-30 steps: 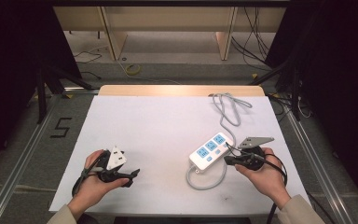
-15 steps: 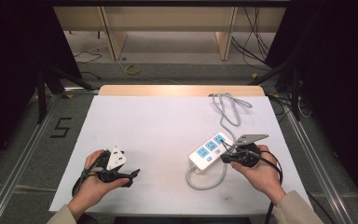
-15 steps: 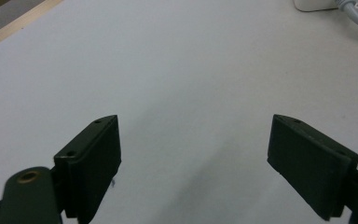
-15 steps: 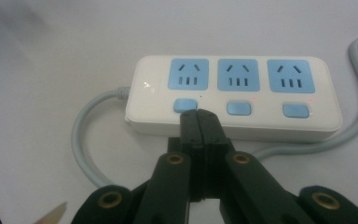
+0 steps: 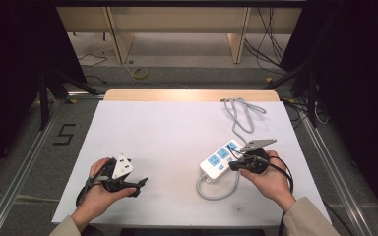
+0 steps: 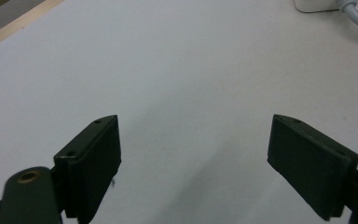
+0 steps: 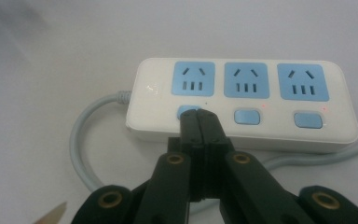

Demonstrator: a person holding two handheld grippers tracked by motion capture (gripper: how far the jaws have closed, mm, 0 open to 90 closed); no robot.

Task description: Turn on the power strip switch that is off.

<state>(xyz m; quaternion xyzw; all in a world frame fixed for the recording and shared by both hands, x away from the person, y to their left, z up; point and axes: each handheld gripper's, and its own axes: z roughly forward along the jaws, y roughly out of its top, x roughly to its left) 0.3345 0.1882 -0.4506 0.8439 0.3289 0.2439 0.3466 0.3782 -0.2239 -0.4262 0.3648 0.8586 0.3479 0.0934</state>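
Two tongs: I am holding one in each hand over the bench (image 5: 167, 132).
Right tongs (image 7: 199, 116): jaws are pressing together, tips touching the leftmost blue button (image 7: 188, 110) of the power strip (image 7: 242, 100).
Left tongs (image 6: 193, 163): jaws are spreading wide over bare surface near the front left corner.
Power strip: it is lying toward the right edge, its grey cable (image 5: 241, 115) running to the far right corner.

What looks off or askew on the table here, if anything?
Nothing damaged or spilled. The power strip lies at an angle to the table edges, its grey cable looped loosely behind it. The right gripper, jaws shut, is on the switch nearest the cable end. The left gripper is open over bare table.
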